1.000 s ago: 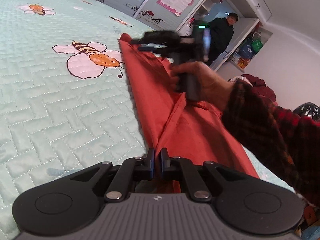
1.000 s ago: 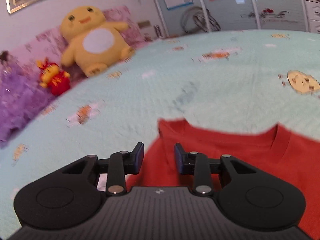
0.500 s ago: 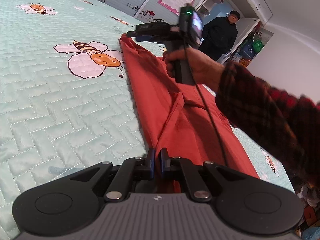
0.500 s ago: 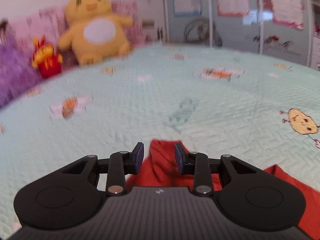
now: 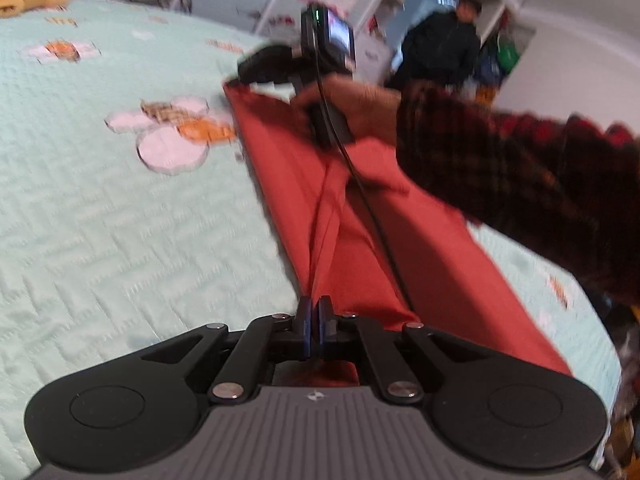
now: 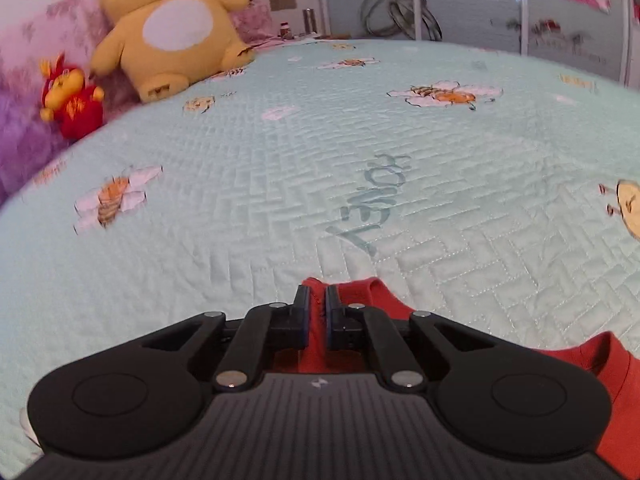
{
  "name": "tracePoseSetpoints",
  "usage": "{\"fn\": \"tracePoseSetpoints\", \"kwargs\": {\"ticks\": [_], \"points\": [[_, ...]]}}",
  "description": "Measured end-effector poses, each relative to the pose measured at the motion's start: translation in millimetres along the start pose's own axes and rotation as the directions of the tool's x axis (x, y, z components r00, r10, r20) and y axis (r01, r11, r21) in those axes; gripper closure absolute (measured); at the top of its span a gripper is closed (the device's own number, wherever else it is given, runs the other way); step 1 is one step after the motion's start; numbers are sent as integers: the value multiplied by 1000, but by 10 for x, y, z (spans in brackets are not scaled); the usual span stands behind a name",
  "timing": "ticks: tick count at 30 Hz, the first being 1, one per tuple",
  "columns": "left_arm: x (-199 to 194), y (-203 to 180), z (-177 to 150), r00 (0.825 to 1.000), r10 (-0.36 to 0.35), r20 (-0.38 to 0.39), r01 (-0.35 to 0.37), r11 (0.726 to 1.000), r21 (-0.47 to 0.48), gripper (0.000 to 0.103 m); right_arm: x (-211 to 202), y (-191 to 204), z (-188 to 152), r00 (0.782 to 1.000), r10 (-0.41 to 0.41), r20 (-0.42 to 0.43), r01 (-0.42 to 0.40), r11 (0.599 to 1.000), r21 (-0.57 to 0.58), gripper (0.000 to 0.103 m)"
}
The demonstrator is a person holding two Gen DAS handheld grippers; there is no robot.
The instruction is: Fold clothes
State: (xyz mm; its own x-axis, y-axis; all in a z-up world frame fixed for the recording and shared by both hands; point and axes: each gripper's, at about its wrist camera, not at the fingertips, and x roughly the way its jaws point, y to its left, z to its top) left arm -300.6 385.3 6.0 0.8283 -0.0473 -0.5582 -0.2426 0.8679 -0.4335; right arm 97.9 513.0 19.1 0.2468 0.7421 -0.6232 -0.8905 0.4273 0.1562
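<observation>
I count one red garment (image 5: 360,248) lying on the quilt (image 5: 120,220) | my two grippers: left gripper (image 5: 314,312) clamped on its edge, right gripper (image 6: 316,304) just closed on a corner, earlier gaping | two plush toys (image 6: 168,28).

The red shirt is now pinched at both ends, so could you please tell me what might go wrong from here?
1. The right gripper has just been closing on a narrow bit of the red shirt near the collar; it may slip free when lifted.
2. The cable trailing across the shirt could snag the fold.
3. The fabric is bunched at the left gripper, so creases may get folded in.
</observation>
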Motion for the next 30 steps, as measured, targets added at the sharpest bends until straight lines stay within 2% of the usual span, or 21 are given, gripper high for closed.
{"fn": "tracePoseSetpoints", "kwargs": {"ticks": [2, 5, 10, 12, 13, 16, 19, 22, 27, 30], "points": [[12, -1, -10, 1000, 6, -5, -6, 1000, 14, 102, -68, 2, -22, 1000, 6, 27, -7, 1000, 14, 87], [16, 19, -20, 1000, 0, -10, 0, 1000, 15, 102, -465, -73, -68, 993, 28, 112, -37, 996, 84, 80], [-16, 89, -14, 1000, -7, -4, 7, 999, -37, 95, -1565, -246, -540, 972, -29, 235, -16, 982, 186, 76], [-34, 101, 5, 1000, 2, 8, -2, 999, -51, 92, -2068, -376, -856, 957, -87, 278, 8, 962, 273, 60], [-57, 98, 11, 1000, 11, 16, -10, 999, -50, 88, -2311, -456, -1029, 948, -122, 296, 19, 944, 329, 49], [-125, 82, 35, 999, 33, 38, -32, 999, -38, 78, -2850, -756, -1595, 936, -220, 273, 33, 831, 556, 49], [-118, 93, 43, 1000, 18, 24, -18, 999, -31, 67, -3128, -942, -2075, 937, -279, 209, 63, 725, 686, 48], [-90, 93, 37, 1000, 10, 22, -9, 1000, -27, 66, -3183, -968, -2364, 951, -265, 158, 66, 676, 734, 48], [-46, 40, -2, 999, 27, 35, -27, 1000, 0, 61, -3303, -524, -2688, 969, -154, 191, -31, 696, 717, 48], [-80, 9, -19, 998, 46, 44, -45, 999, -26, 60, -3440, -217, -2926, 972, -106, 211, -75, 707, 704, 48]]}}
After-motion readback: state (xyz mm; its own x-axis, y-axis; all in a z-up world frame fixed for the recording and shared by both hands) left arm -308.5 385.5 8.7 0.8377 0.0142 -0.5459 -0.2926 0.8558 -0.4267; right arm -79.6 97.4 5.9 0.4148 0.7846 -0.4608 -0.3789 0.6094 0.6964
